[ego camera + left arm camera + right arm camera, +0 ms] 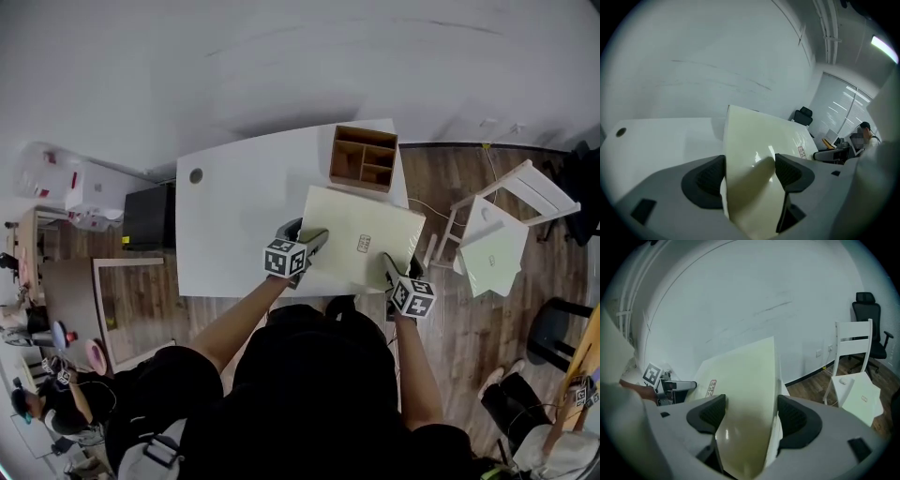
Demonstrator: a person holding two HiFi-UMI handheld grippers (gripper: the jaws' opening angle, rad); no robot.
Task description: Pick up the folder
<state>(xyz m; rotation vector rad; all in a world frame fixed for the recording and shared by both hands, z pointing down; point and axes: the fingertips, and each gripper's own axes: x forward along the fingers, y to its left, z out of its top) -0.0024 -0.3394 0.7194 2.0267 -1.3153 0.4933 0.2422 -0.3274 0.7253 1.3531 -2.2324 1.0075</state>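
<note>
The folder [361,234] is a large pale yellow-green sheet with a small label, held over the right end of the white table [230,220]. My left gripper [309,240] is shut on its left edge and my right gripper [390,268] on its near right corner. In the left gripper view the folder [759,140] runs up between the dark pads, its far edge raised off the table [661,140]. In the right gripper view the folder [740,376] likewise fills the gap of that gripper [746,414], and the left gripper [675,387] shows beyond it.
A wooden desk organizer [364,157] stands at the table's back right corner, just behind the folder. A white chair [511,202] to the right carries another pale folder [492,258]. A black box [148,216] sits left of the table. A black office chair [868,310] stands by the wall.
</note>
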